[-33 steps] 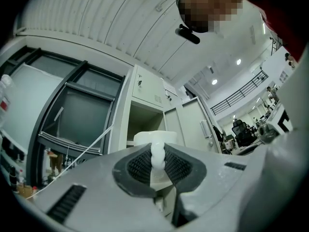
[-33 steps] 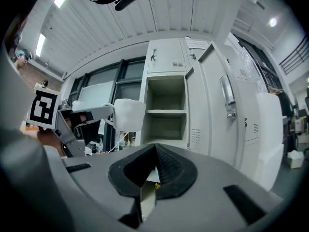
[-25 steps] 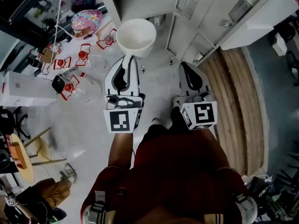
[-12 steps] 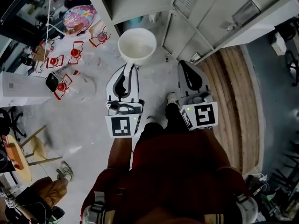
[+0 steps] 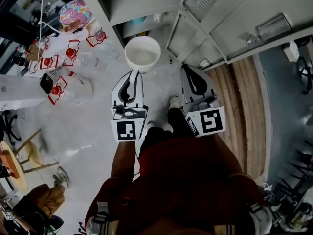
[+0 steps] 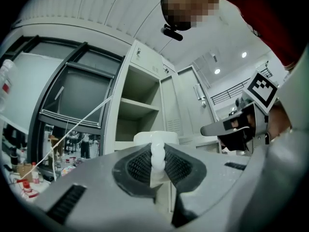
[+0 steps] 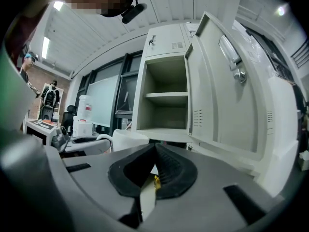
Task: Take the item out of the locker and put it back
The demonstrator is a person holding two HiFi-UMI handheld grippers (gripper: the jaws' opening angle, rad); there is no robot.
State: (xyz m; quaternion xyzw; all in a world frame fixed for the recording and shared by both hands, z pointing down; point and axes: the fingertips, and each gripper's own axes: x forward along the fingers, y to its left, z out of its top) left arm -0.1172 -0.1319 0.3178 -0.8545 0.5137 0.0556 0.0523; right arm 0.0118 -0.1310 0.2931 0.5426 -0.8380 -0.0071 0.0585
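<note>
Item: white cup (image 5: 142, 54), upper centre of the head view, just outside the locker (image 7: 164, 81)
Held by: left gripper (image 5: 134, 73), jaws clamped on the cup's handle (image 6: 157, 159)
Right gripper (image 5: 190, 70): jaws pressed together, nothing between them
Change: over the last second the cup and both grippers have drifted up the frame, nearer the open compartment at the top edge
Reading: the return leg looks under way; the cup is not yet on a shelf

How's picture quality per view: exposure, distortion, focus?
Head view: dim, edges dark, white cup the brightest patch. Left gripper view: strong fisheye, locker frame bowed, black corners, close jaws soft. Right gripper view: same bending on the locker door, ceiling light clipped at upper left.
</note>
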